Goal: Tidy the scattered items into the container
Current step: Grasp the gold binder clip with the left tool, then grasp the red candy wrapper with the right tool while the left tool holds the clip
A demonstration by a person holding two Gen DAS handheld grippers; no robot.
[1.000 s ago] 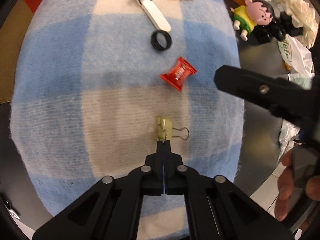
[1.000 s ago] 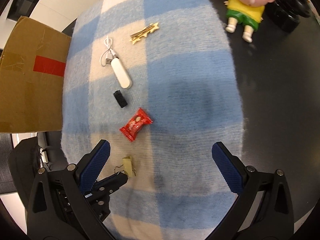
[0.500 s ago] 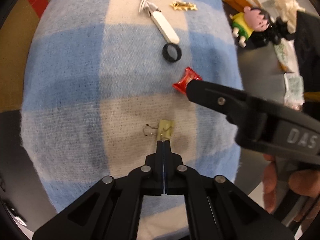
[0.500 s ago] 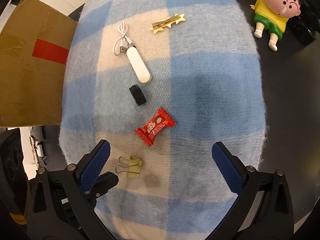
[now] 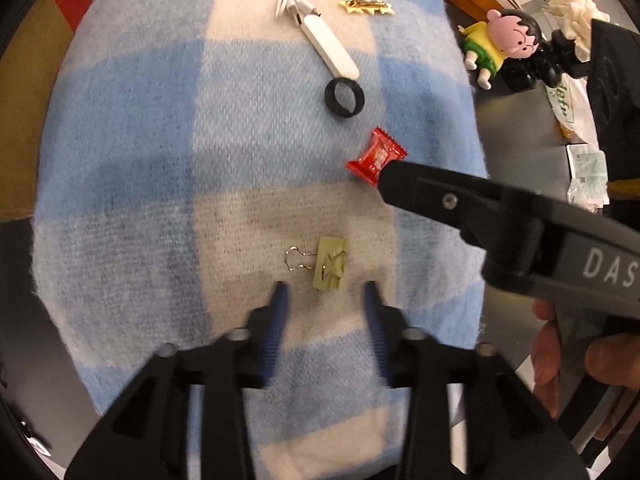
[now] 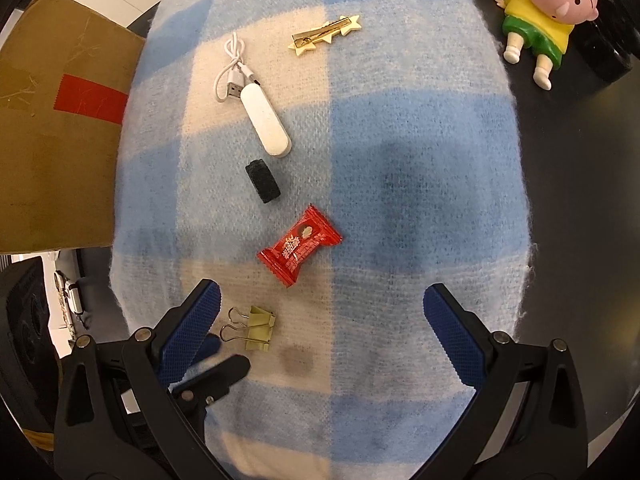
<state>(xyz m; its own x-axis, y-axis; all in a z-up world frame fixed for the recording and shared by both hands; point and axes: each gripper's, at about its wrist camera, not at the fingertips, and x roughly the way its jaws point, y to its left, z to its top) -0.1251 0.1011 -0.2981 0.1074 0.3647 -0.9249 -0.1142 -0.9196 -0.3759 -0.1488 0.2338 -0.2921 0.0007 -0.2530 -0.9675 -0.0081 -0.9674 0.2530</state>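
A yellow-green binder clip point(image 5: 331, 268) point(image 6: 258, 328) lies on the checked blanket, just ahead of and between the tips of my left gripper point(image 5: 325, 294), which is open and holds nothing. My right gripper point(image 6: 322, 300) is wide open above the blanket, with the red candy point(image 6: 300, 244) point(image 5: 376, 156) just ahead of it. One right finger point(image 5: 440, 196) covers the candy's near end in the left wrist view. Farther off lie a black ring point(image 6: 263, 180), a white stick with a cable point(image 6: 266, 124) and a gold star hair clip point(image 6: 326, 34).
A cardboard box point(image 6: 52, 140) with red tape stands beside the blanket's left edge; its opening is out of view. A cartoon figurine point(image 6: 548, 12) and dark objects sit on the black table at the far right. A hand point(image 5: 580, 360) holds the right gripper.
My left gripper was shut at the binder clip and has opened; the clip lies free on the blanket. The right gripper has moved in over the candy.
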